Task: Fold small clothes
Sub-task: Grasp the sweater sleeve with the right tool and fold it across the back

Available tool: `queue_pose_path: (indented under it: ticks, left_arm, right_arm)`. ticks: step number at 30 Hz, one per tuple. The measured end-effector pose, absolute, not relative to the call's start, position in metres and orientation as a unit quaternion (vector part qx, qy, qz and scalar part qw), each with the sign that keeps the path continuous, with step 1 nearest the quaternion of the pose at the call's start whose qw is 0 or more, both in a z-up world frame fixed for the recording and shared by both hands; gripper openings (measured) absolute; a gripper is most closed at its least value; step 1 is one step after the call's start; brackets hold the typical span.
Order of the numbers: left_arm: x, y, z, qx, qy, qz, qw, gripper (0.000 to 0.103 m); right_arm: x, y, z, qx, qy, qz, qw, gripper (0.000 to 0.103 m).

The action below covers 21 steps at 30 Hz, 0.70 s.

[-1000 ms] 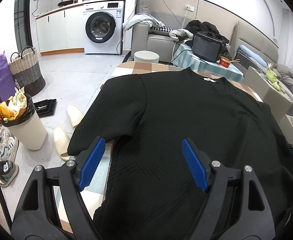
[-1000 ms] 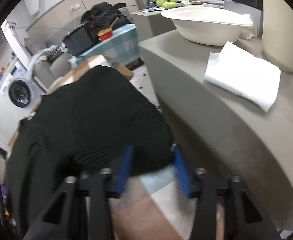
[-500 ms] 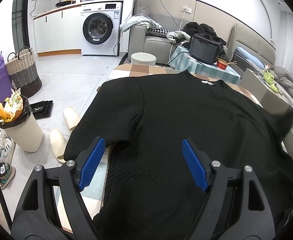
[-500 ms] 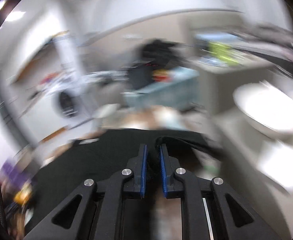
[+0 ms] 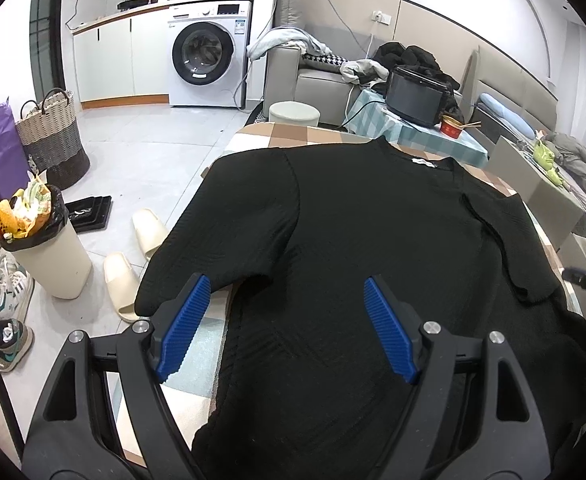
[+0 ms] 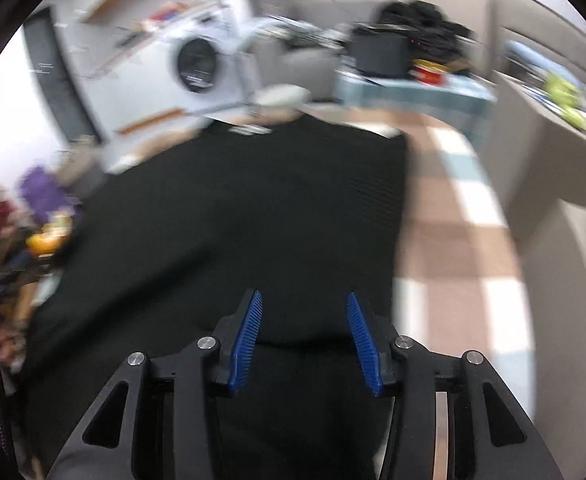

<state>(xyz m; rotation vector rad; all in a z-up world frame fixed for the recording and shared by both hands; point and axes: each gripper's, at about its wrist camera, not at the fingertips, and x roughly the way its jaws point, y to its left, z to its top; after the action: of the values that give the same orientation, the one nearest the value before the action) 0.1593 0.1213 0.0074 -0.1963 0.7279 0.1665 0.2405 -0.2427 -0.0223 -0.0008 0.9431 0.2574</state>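
Note:
A black short-sleeved top (image 5: pixel 365 232) lies flat on a checkered table (image 5: pixel 293 138), collar at the far end. Its right sleeve (image 5: pixel 505 240) is folded inward over the body; its left sleeve (image 5: pixel 221 232) hangs out over the table's left edge. My left gripper (image 5: pixel 289 320) is open and empty above the top's lower part. In the blurred right wrist view my right gripper (image 6: pixel 303 340) is open above the folded sleeve edge of the top (image 6: pixel 229 220), holding nothing.
Left of the table on the floor stand a full waste bin (image 5: pixel 41 252), slippers (image 5: pixel 133 256), shoes and a woven basket (image 5: pixel 53 136). A washing machine (image 5: pixel 209 60), sofa and side table with a black appliance (image 5: pixel 413 96) are beyond. A grey counter (image 6: pixel 553 168) is to the right.
My right gripper took the right sleeve, carried it inward over the body, then opened and let it go. My left gripper stayed open and nearly still.

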Motion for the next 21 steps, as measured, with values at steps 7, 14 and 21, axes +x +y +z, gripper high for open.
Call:
queue_pose_path:
  ticks: [7, 14, 21]
  left_arm:
    - [0.160, 0.153, -0.004, -0.138, 0.373, 0.120, 0.910, 0.077]
    - [0.157, 0.217, -0.031, -0.212, 0.393, 0.169, 0.878, 0.077]
    - [0.180, 0.259, -0.060, -0.240, 0.424, 0.180, 0.854, 0.060]
  right_arm:
    - [0.246, -0.272, -0.055, -0.006, 0.500, 0.044, 0.865, 0.046]
    - [0.224, -0.284, -0.035, 0.025, 0.466, 0.047, 0.883, 0.046]
    - [0.201, -0.282, -0.023, 0.050, 0.454, 0.066, 0.887, 0.047]
